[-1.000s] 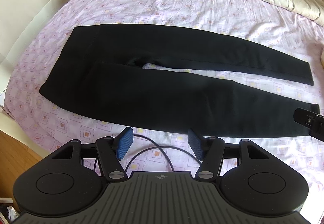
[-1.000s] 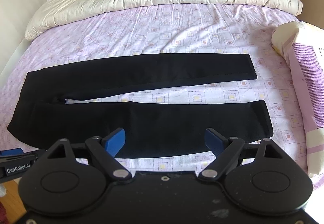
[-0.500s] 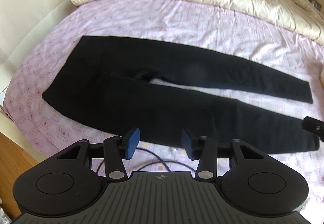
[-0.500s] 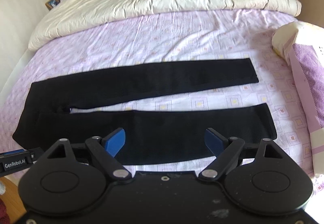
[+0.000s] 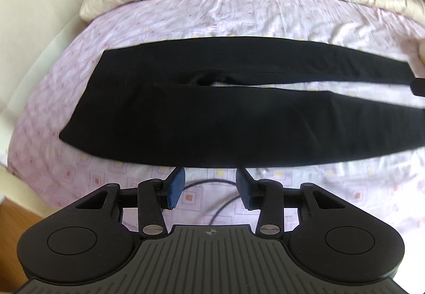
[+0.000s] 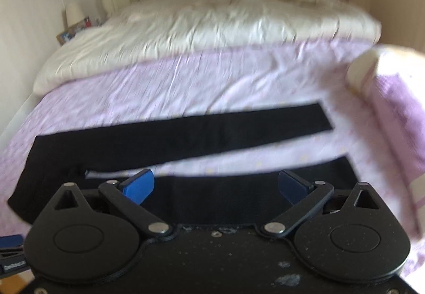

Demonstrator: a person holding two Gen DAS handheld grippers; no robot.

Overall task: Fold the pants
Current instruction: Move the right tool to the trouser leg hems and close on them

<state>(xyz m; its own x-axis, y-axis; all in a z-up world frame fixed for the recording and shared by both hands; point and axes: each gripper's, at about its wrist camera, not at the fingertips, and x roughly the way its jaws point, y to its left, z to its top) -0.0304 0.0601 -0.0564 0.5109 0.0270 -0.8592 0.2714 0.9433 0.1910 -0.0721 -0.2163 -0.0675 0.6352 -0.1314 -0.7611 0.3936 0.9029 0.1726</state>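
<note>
Hovering both grippers, left gripper [image 5: 209, 185] and right gripper [image 6: 215, 185], jaws wide open and empty, by the near leg of the pants [image 5: 239, 129] on the bed [image 5: 265, 17], probably for grabbing it.

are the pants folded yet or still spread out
Spread out. The black pants lie flat on the bedsheet, both legs apart with sheet visible between them; no fold.

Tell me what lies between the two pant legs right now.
Only a bare strip of the purple bedsheet separates the two legs of the pants, clearest in the right wrist view.
</note>
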